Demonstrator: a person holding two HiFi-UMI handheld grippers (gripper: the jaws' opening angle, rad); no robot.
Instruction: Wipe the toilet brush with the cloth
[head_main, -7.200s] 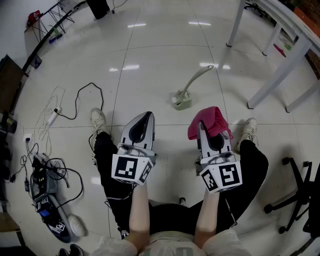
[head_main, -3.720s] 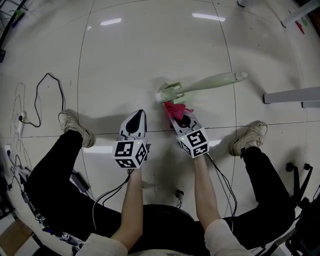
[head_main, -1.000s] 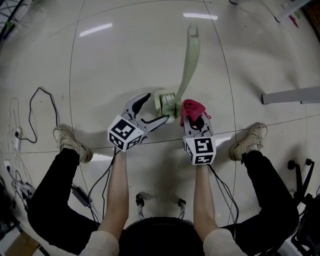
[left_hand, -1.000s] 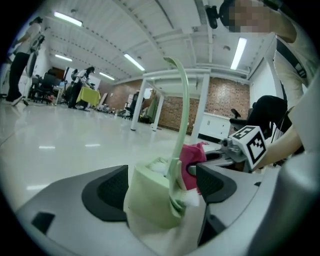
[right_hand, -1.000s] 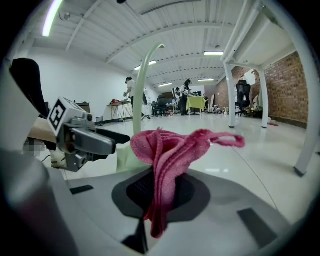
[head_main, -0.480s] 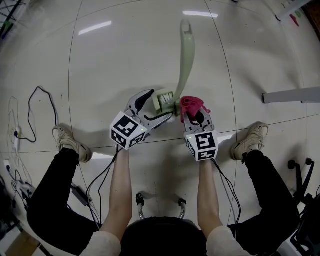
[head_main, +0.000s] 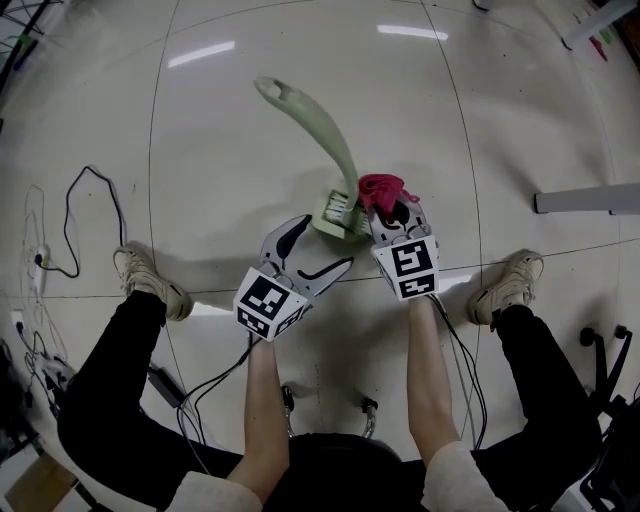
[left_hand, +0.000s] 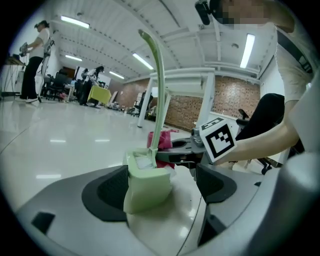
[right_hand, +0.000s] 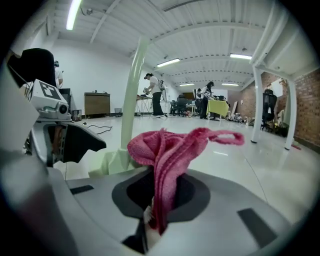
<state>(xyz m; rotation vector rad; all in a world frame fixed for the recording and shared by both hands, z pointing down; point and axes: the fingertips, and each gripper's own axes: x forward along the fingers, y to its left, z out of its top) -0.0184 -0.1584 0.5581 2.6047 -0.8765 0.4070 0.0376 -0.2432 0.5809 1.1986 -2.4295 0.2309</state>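
The pale green toilet brush (head_main: 338, 168) stands in its holder (head_main: 341, 214) on the floor, its handle leaning up and to the left. My left gripper (head_main: 328, 243) is open, and the holder (left_hand: 147, 182) sits between its jaws against the left pad, with a gap to the right pad. My right gripper (head_main: 395, 212) is shut on the pink cloth (head_main: 380, 187), which bunches out past its tips beside the brush's lower stem. In the right gripper view the cloth (right_hand: 167, 147) rises from the shut jaws, and the brush handle (right_hand: 133, 95) stands just behind it to the left.
I stand over a glossy white tiled floor (head_main: 230, 130). My shoes (head_main: 150, 285) (head_main: 512, 282) flank the grippers. Black and white cables (head_main: 75, 215) lie at the left. A table leg (head_main: 590, 200) runs in from the right and a chair base (head_main: 612, 352) sits lower right.
The brush handle has swung from pointing straight away to leaning up-left. My left gripper has drawn back and down, still open round the holder. The right gripper keeps the cloth by the stem.
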